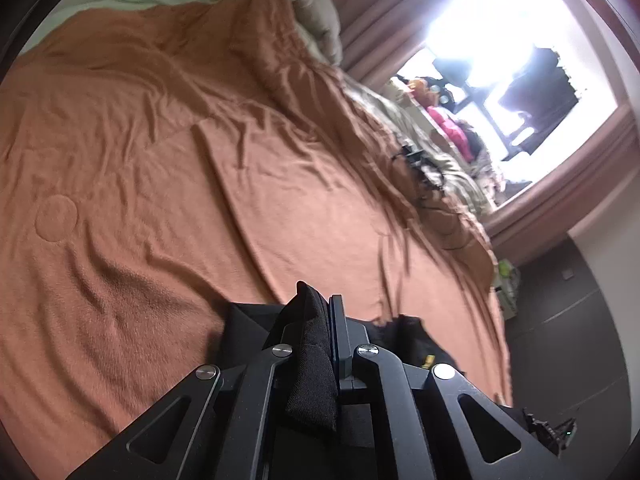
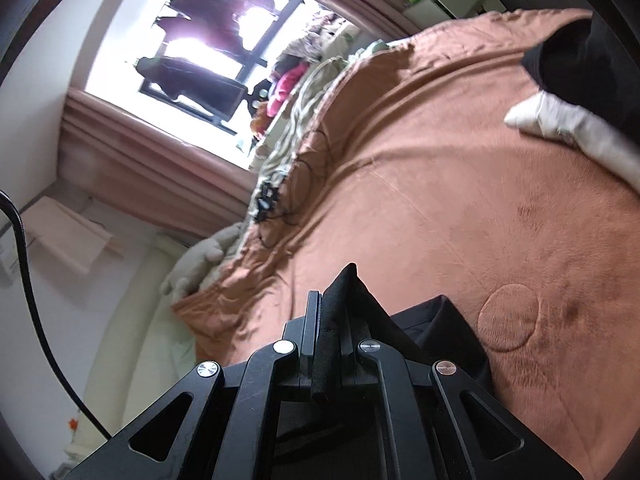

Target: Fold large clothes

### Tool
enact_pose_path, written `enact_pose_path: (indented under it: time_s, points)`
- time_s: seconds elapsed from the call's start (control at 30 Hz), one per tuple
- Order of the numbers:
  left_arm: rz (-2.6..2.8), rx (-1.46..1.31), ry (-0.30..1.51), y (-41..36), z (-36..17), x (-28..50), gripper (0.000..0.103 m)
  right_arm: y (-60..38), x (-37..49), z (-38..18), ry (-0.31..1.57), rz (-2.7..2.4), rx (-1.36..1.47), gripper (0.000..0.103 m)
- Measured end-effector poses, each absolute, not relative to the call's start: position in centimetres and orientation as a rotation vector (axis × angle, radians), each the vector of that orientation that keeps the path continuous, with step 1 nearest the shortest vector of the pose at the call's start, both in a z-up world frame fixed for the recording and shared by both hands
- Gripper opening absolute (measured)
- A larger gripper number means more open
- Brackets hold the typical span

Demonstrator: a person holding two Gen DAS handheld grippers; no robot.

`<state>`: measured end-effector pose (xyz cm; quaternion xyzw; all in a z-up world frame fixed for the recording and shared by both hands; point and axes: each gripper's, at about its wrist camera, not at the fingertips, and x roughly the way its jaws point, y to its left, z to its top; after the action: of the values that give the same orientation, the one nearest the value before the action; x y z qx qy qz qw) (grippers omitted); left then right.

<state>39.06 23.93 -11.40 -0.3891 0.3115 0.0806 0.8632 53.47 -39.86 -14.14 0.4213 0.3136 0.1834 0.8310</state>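
Black fabric is what both tools have hold of: we see the left hand-held gripper point(image 1: 320, 312) closed tight on a thick folded edge of the black garment point(image 1: 310, 364), the cloth bunched between its jaws and sticking out past the tips. The right hand-held gripper point(image 2: 332, 300) is likewise clamped on a black hem of the same garment point(image 2: 440, 332), a narrow seam strip running down between the jaws.

Landmark for us is the orange-brown blanket point(image 1: 160, 160) covering the bed. The garment hangs just over the blanket's near part in both wrist views, more black cloth spreading beside each gripper. A round stitched patch point(image 2: 508, 318) on the blanket sits just beside the garment in the right wrist view.

At the blanket's far edge we note a tangle of black cables point(image 2: 268, 200), a greenish crumpled quilt point(image 1: 452, 168) and a pale plush toy point(image 2: 200, 260). Beyond the blanket is the bright window point(image 2: 192, 48) with pink curtains point(image 2: 140, 168). A white gloved hand point(image 2: 560, 124) shows above the blanket, right wrist view.
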Motion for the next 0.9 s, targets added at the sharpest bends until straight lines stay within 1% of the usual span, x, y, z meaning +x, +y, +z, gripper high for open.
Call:
enact_pose_path:
  time_s: [0.1,0.13,0.17,0.2,0.23,0.27,0.3,0.33,0.37,0.4,0.47,0.57,0.67,0.77,0.8,0.9]
  points:
    - [0.194,-0.795,0.697,23.9,-12.6,40.2,0.005,-39.0,54.8,-14.9,0.69,0.373,0.846,0.012]
    - [0.201,-0.783,0.723,23.8,-13.0,40.6,0.009,-38.6,55.1,-15.0,0.706,0.36,0.824,0.018]
    - [0.201,-0.775,0.739,23.8,-13.1,40.8,0.013,-38.2,55.3,-15.1,0.724,0.347,0.799,0.039]
    - [0.202,-0.766,0.755,23.9,-13.3,41.1,0.016,-38.1,55.4,-15.1,0.731,0.338,0.787,0.059]
    - [0.203,-0.762,0.76,23.9,-13.4,41.2,0.024,-38.0,55.3,-15.1,0.731,0.328,0.773,0.063]
    - [0.211,-0.755,0.752,23.9,-13.2,41.0,0.037,-37.9,55.1,-15.0,0.728,0.324,0.757,0.064]
    - [0.225,-0.744,0.736,24.0,-12.8,40.6,0.046,-37.9,55.0,-14.9,0.731,0.323,0.742,0.064]
    - [0.241,-0.734,0.713,24.1,-12.3,40.2,0.066,-37.9,54.8,-14.8,0.739,0.323,0.732,0.065]
    - [0.248,-0.73,0.694,24.2,-12.0,39.8,0.081,-38.0,54.5,-14.7,0.748,0.32,0.729,0.065]
    - [0.254,-0.729,0.666,24.4,-11.4,39.2,0.084,-38.1,54.3,-14.6,0.751,0.317,0.726,0.065]
    - [0.25,-0.727,0.648,24.8,-10.9,38.3,0.085,-38.6,53.6,-14.2,0.749,0.3,0.707,0.065]
    - [0.258,-0.707,0.669,25.3,-10.7,37.0,0.085,-39.4,52.4,-13.9,0.755,0.27,0.691,0.066]
    - [0.265,-0.703,0.682,25.7,-11.0,35.1,0.085,-40.3,51.0,-14.2,0.77,0.244,0.684,0.066]
    - [0.258,-0.696,0.733,25.5,-11.9,33.7,0.085,-41.0,49.7,-14.8,0.799,0.218,0.671,0.066]
    - [0.256,-0.691,0.752,25.3,-12.3,33.2,0.084,-41.1,49.3,-15.1,0.811,0.213,0.667,0.066]
    - [0.239,-0.675,0.797,24.6,-13.4,31.5,0.078,-41.0,48.1,-15.7,0.843,0.204,0.644,0.066]
